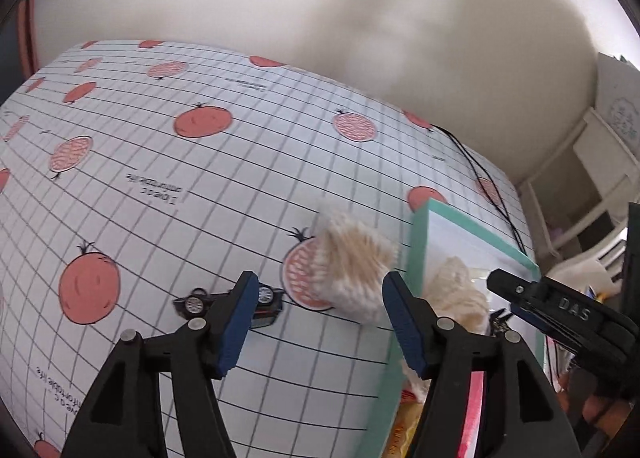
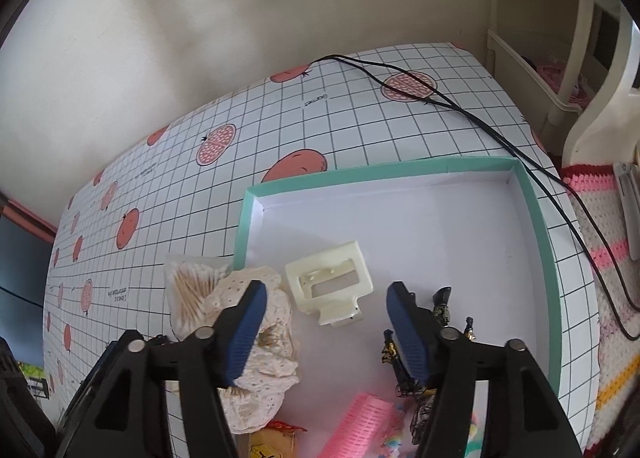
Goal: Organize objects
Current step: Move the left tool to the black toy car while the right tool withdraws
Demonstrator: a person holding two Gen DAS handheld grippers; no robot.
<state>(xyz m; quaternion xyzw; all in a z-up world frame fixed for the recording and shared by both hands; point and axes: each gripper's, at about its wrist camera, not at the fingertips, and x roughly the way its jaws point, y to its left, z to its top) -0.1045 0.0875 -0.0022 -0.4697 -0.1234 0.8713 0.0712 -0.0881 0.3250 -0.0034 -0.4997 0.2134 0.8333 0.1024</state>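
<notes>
A teal-rimmed box [image 2: 544, 242] with a white floor lies on the table; its left wall shows in the left wrist view [image 1: 416, 254]. In it lie a cream hair claw clip [image 2: 330, 288], a cream lace cloth [image 2: 260, 338], a black and gold ornament [image 2: 440, 308] and a pink comb [image 2: 356, 422]. A clear bag of cotton swabs [image 1: 352, 266] lies on the table just left of the box, also in the right wrist view [image 2: 192, 294]. A small black toy car [image 1: 224, 302] lies left of it. My left gripper [image 1: 320, 322] is open, just short of the swabs. My right gripper [image 2: 324, 328] is open over the box.
The table wears a white grid cloth with red fruit prints [image 1: 200, 178]. A black cable [image 2: 460, 110] runs across its far right part. A white shelf unit [image 2: 560, 58] and a crocheted cover [image 2: 612, 278] stand at the right. A wall is behind the table.
</notes>
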